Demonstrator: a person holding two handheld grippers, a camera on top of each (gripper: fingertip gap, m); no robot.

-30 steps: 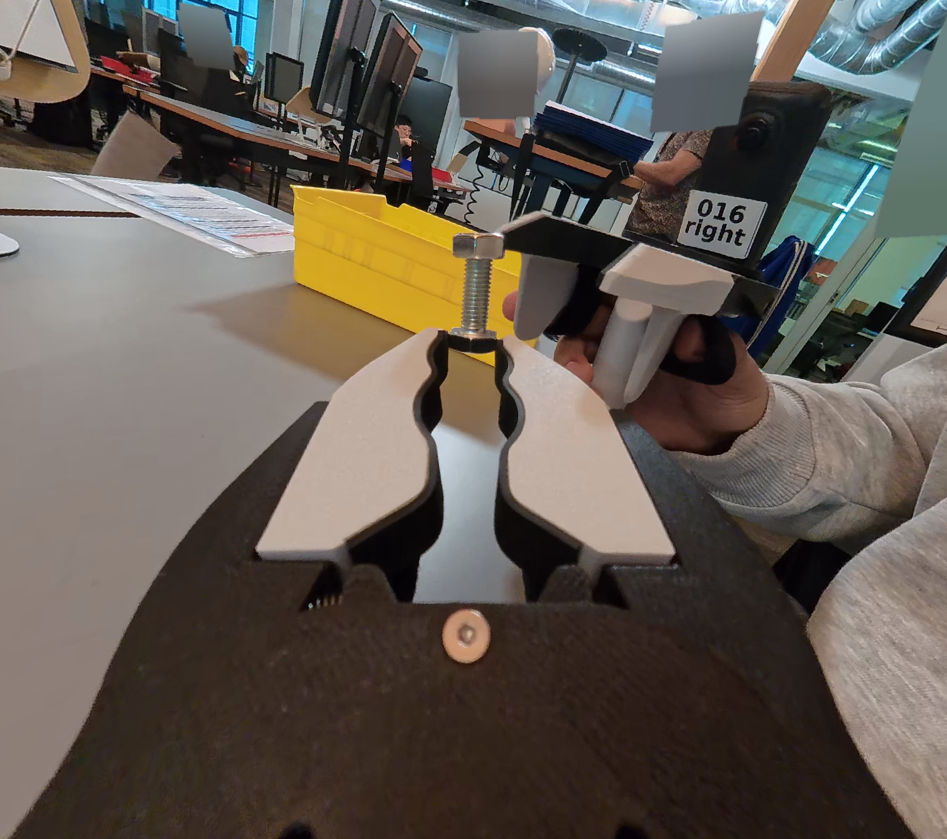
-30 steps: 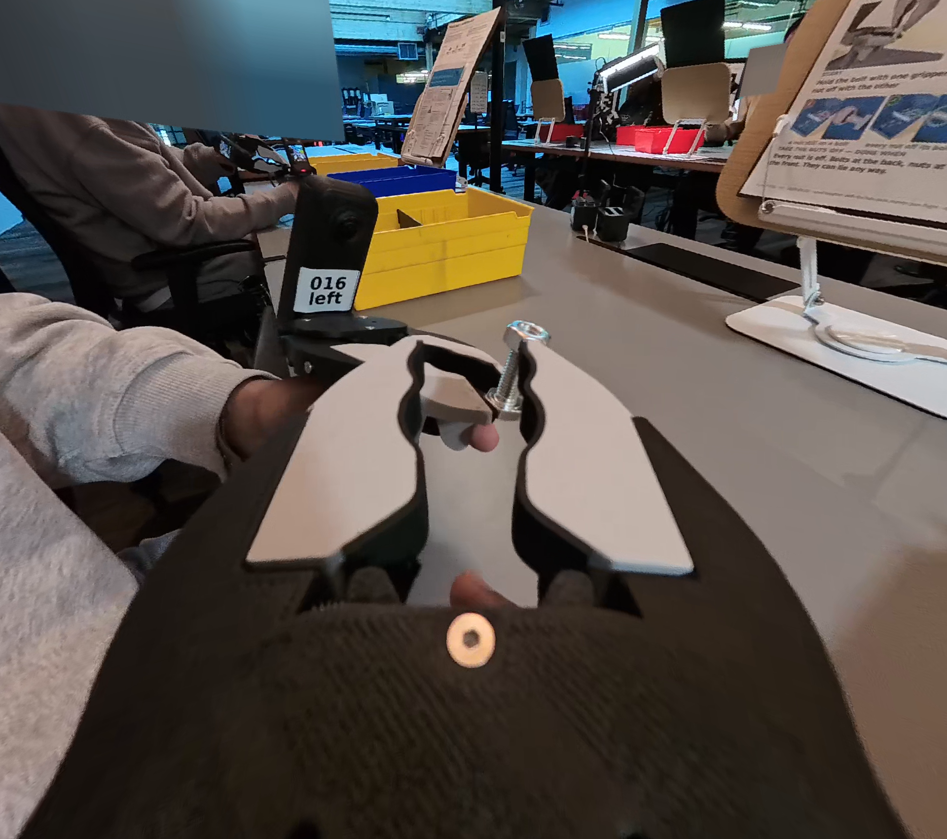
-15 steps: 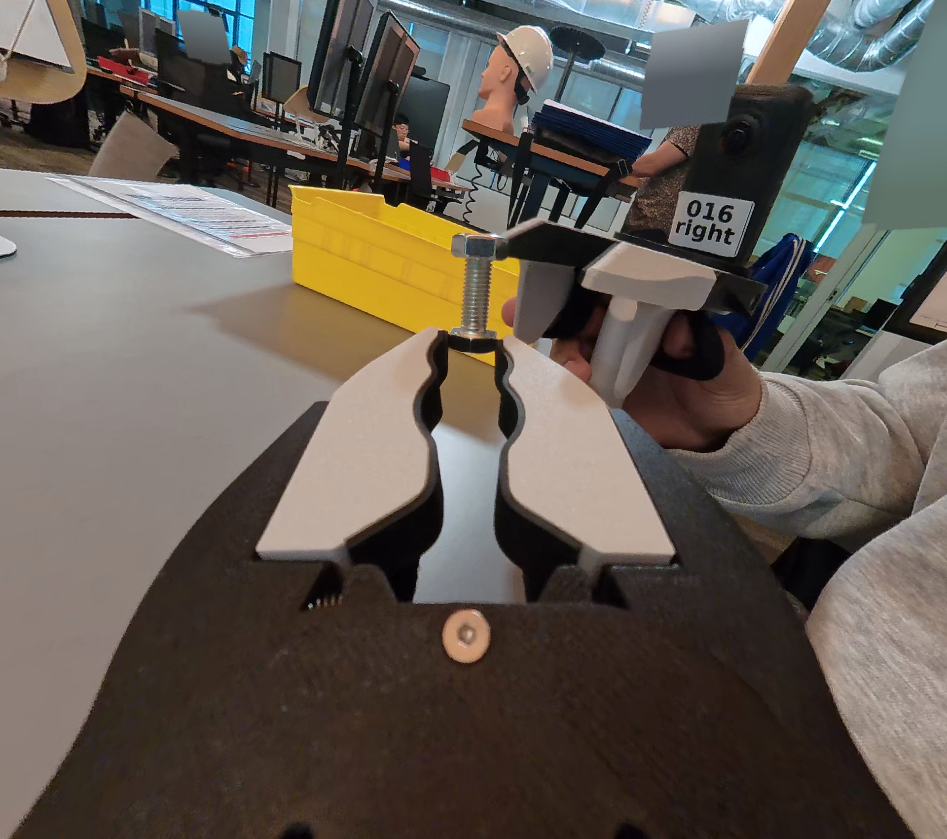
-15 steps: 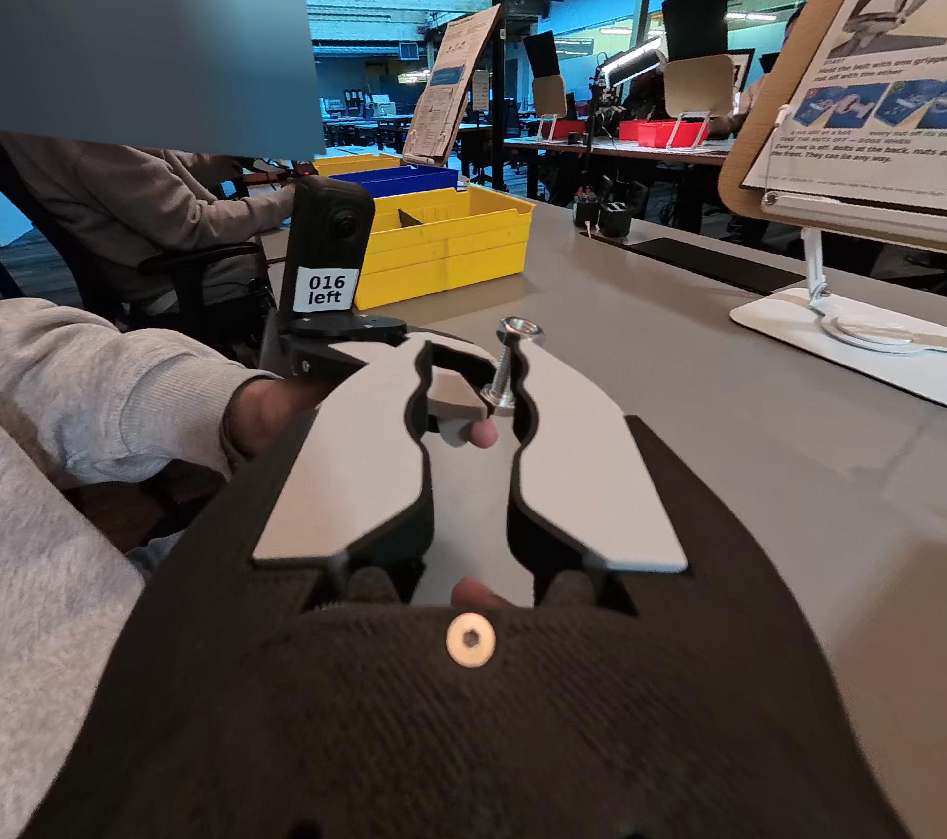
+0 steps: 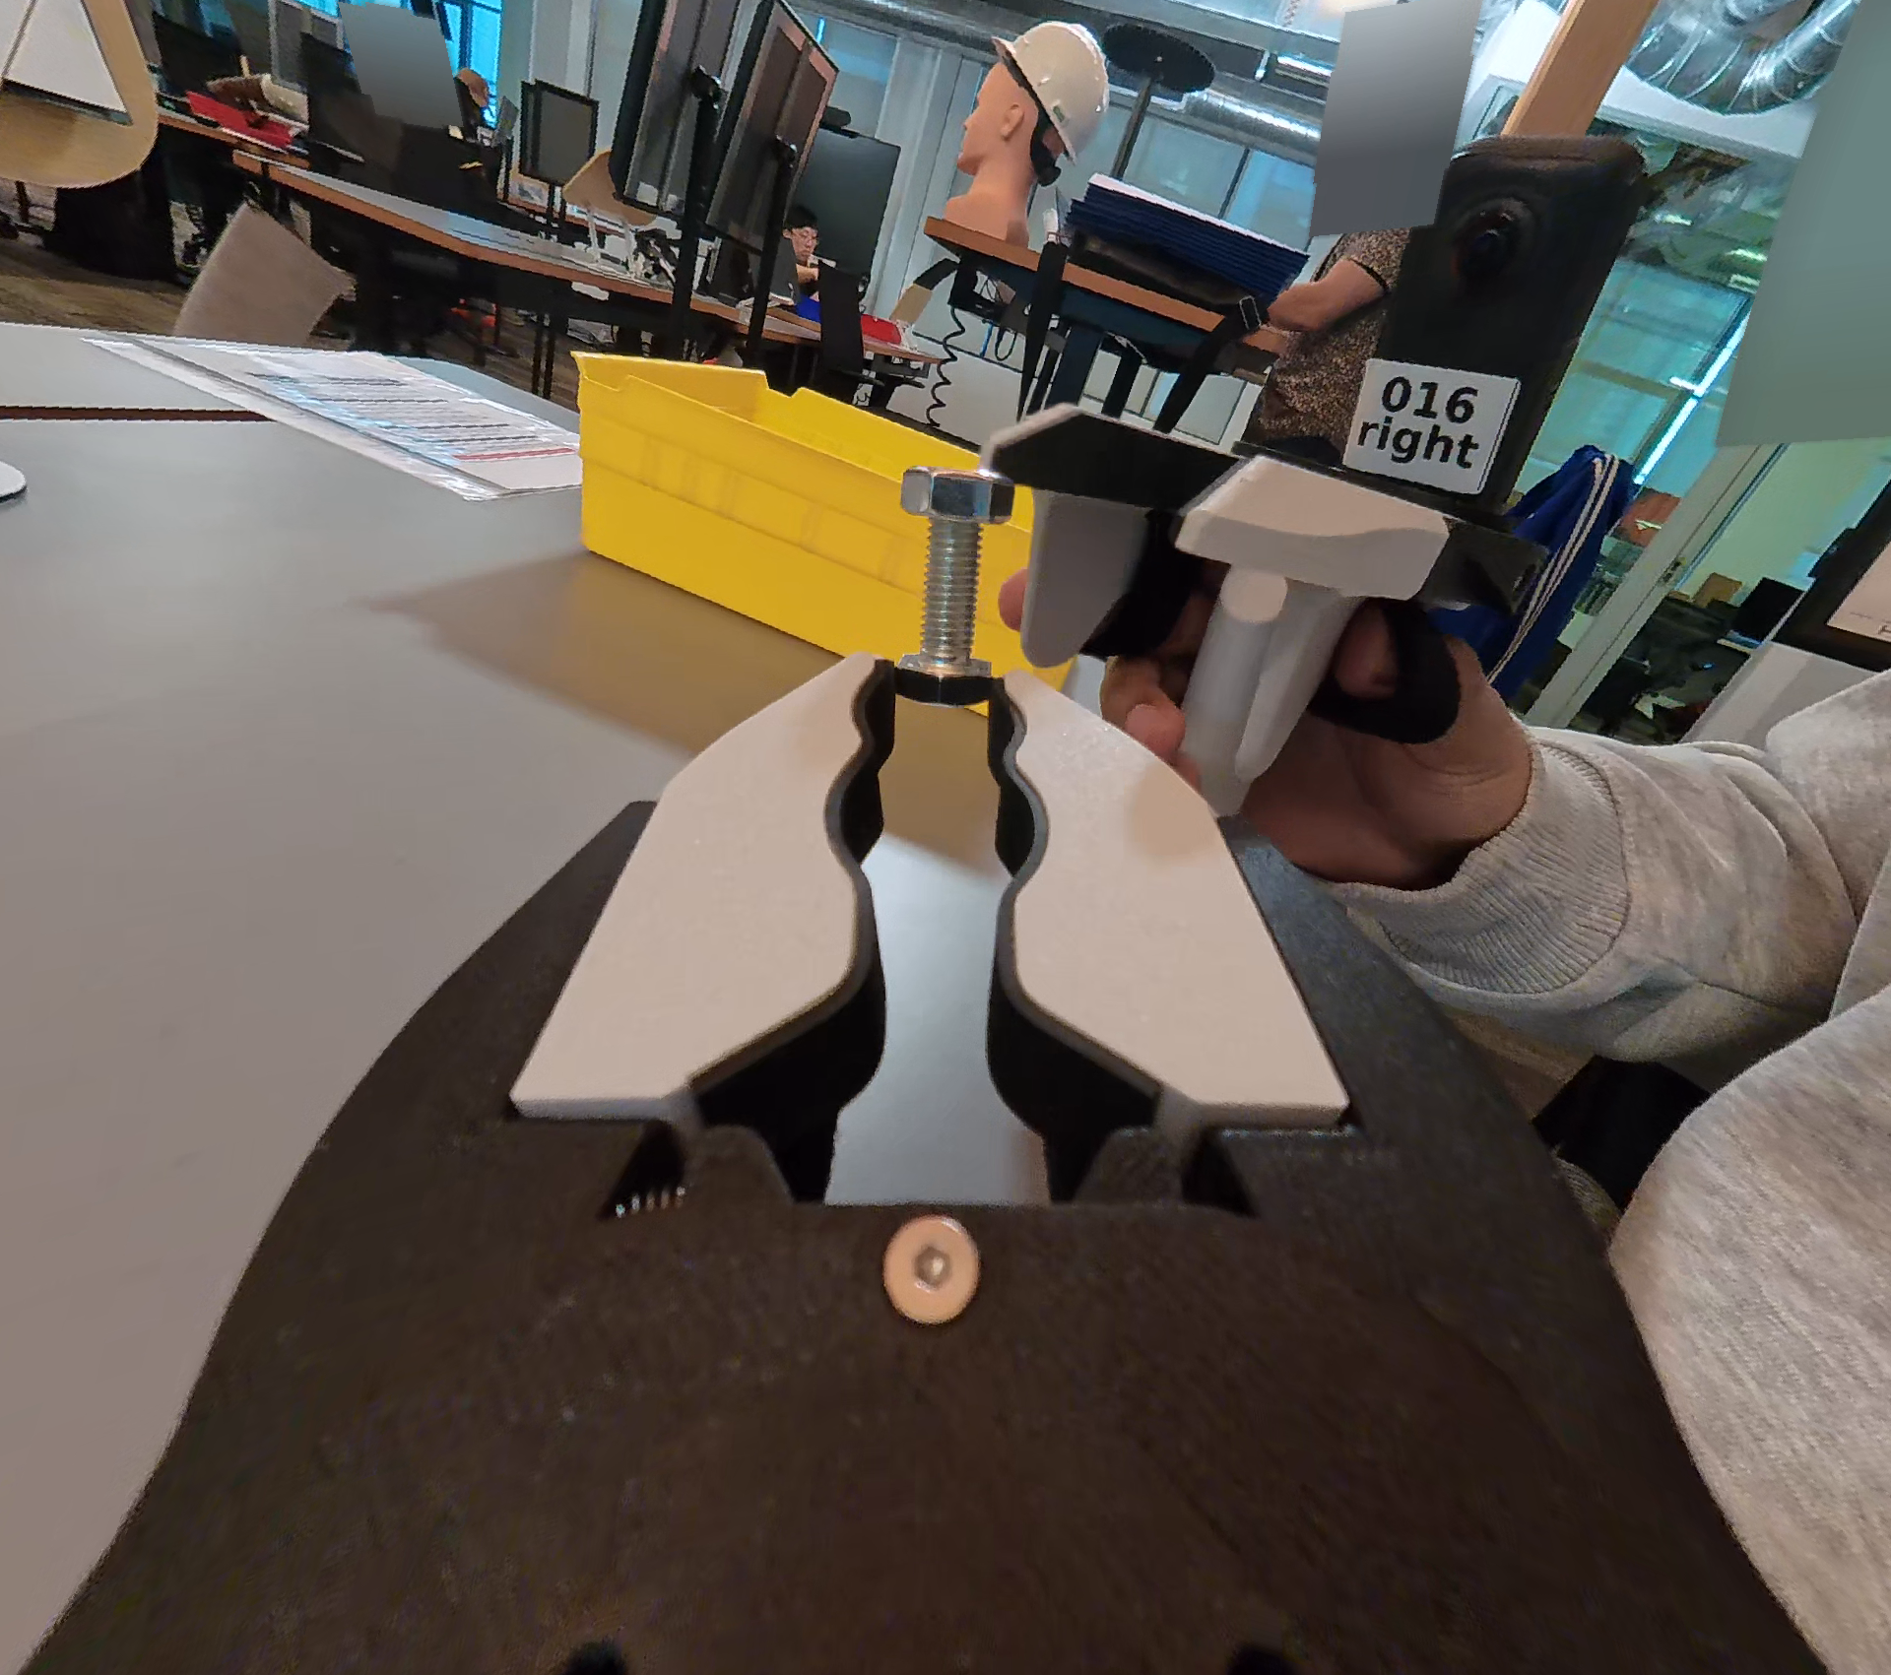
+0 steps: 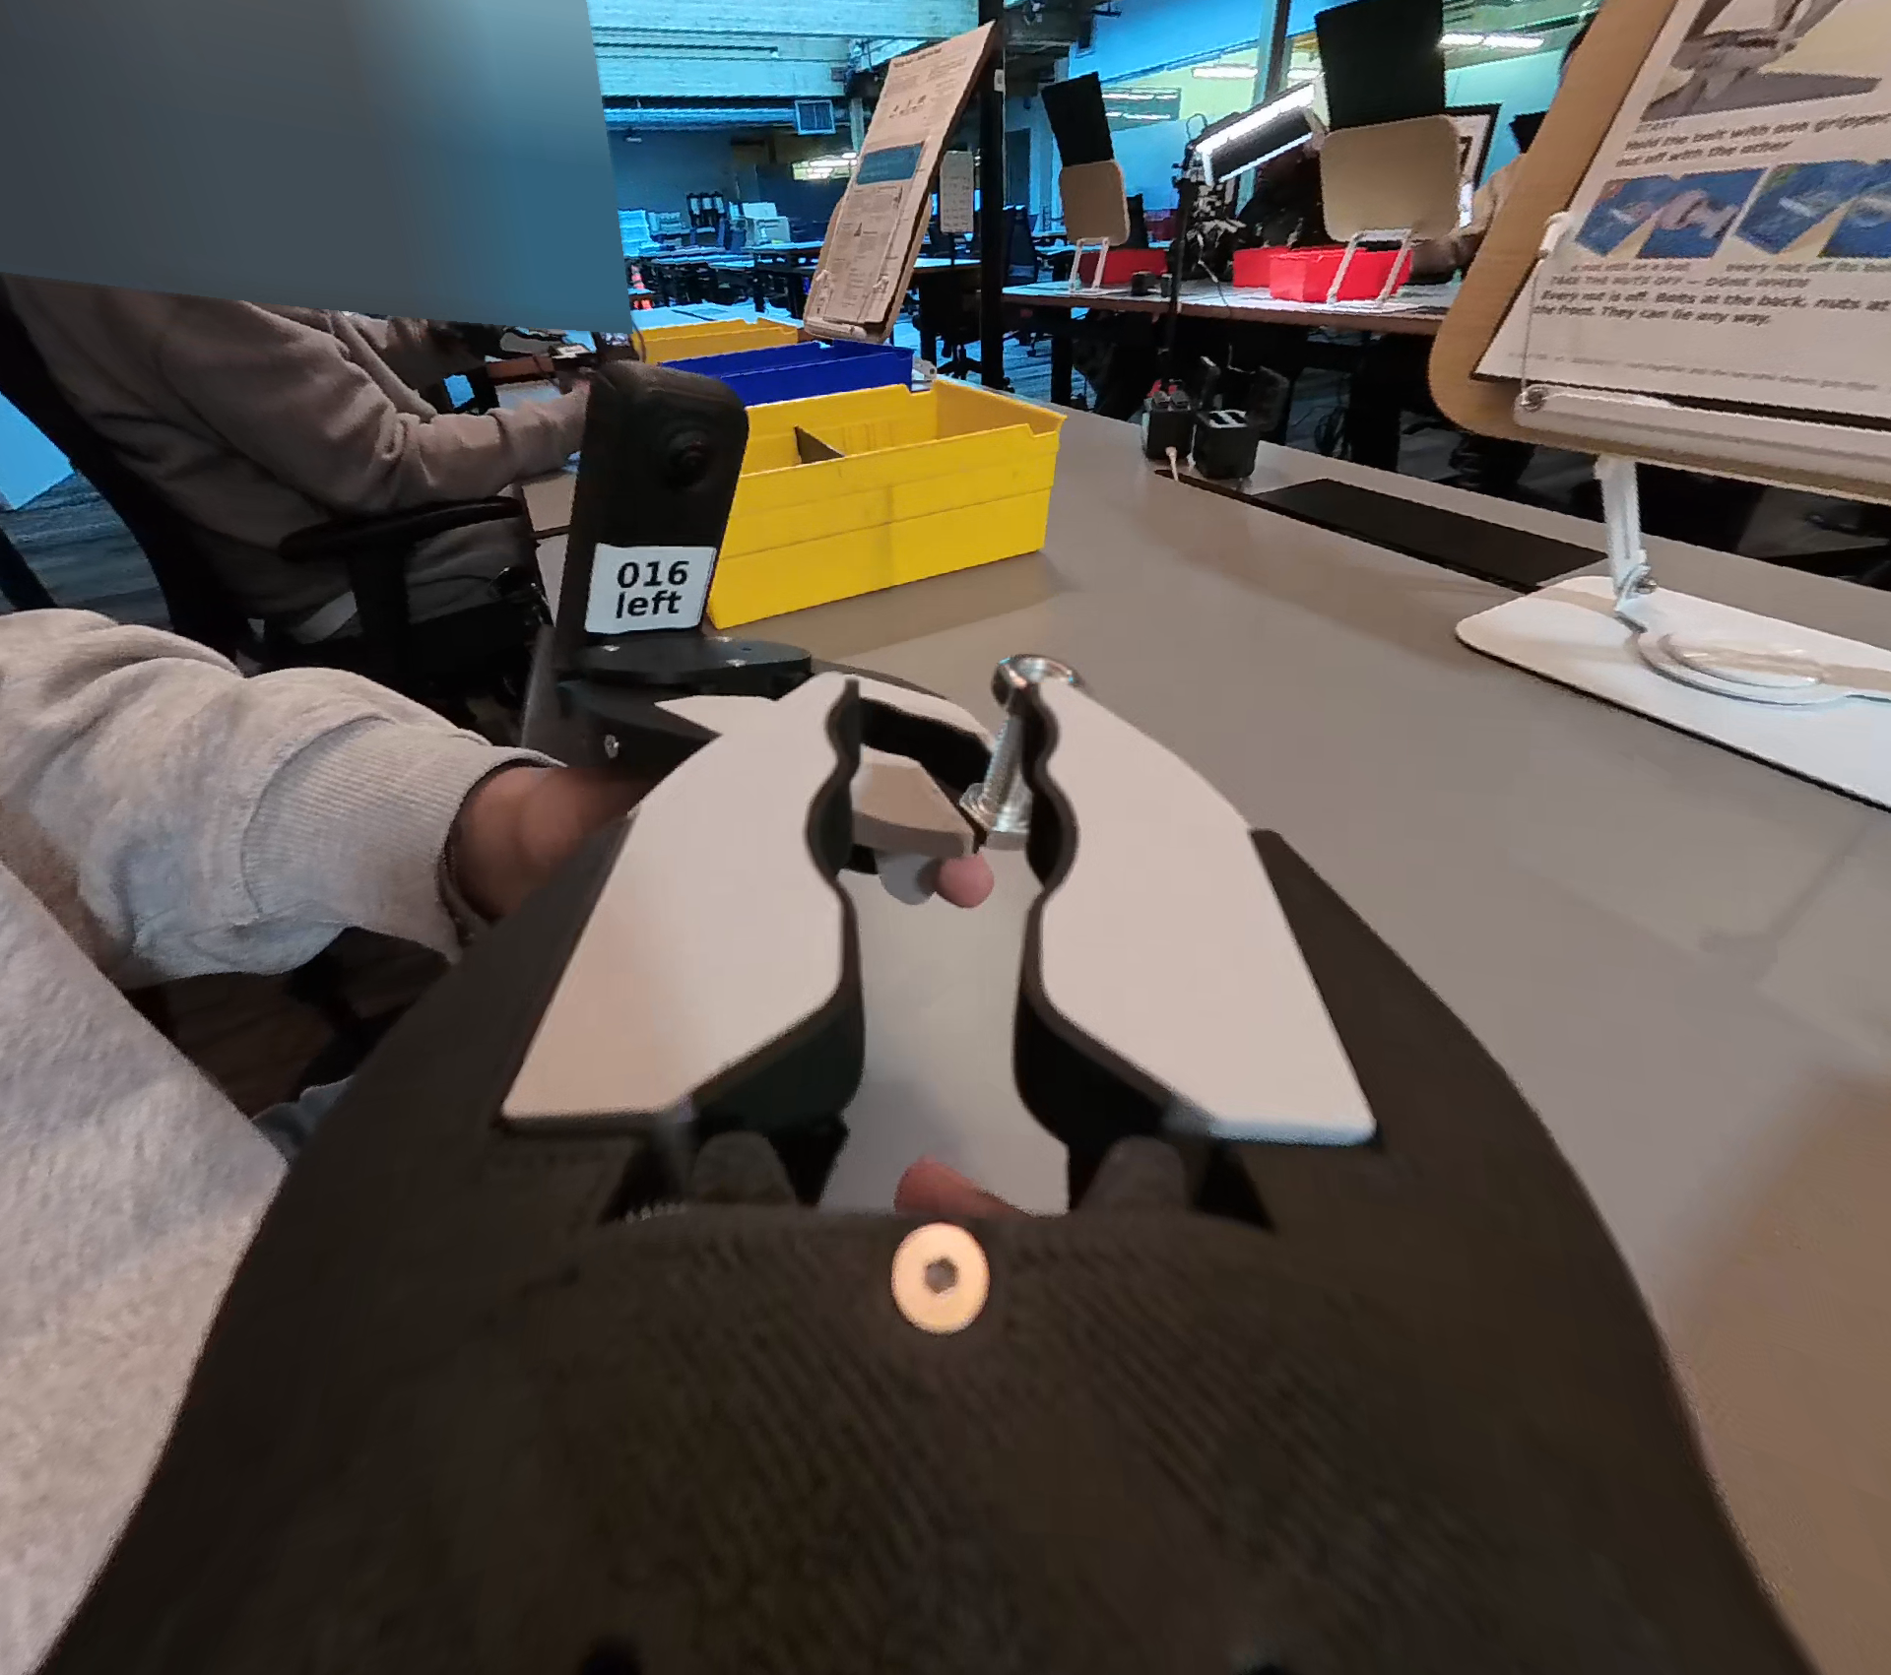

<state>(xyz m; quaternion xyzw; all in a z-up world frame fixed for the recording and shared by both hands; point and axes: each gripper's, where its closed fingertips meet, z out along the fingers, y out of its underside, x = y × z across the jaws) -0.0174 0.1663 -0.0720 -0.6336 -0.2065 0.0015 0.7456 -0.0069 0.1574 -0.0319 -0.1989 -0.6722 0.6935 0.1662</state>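
in the left wrist view, the left gripper (image 5: 941,690) fills the lower half of the frame, its jaws closed on a dark nut (image 5: 942,687) at the foot of a silver bolt (image 5: 953,577). the bolt stands upright at the centre, hex head on top. just right of it, the right gripper (image 5: 1064,541), held by a hand (image 5: 1361,767) in a grey sleeve, reaches in from the right with its near finger just beside the bolt head; whether it touches cannot be told. a yellow bin (image 5: 757,490) sits behind on the grey surface (image 5: 256,705).

in the right wrist view, the right gripper (image 6: 941,705) has its jaws parted. the bolt (image 6: 1008,756) lies tilted against the inside of the right-hand finger near the tip, with clear space to the left-hand finger. the left gripper (image 6: 921,818) comes in from the left of the frame. a yellow bin (image 6: 890,501) is in the upper middle, and a stand with a printed sheet (image 6: 1688,214) at the upper right.
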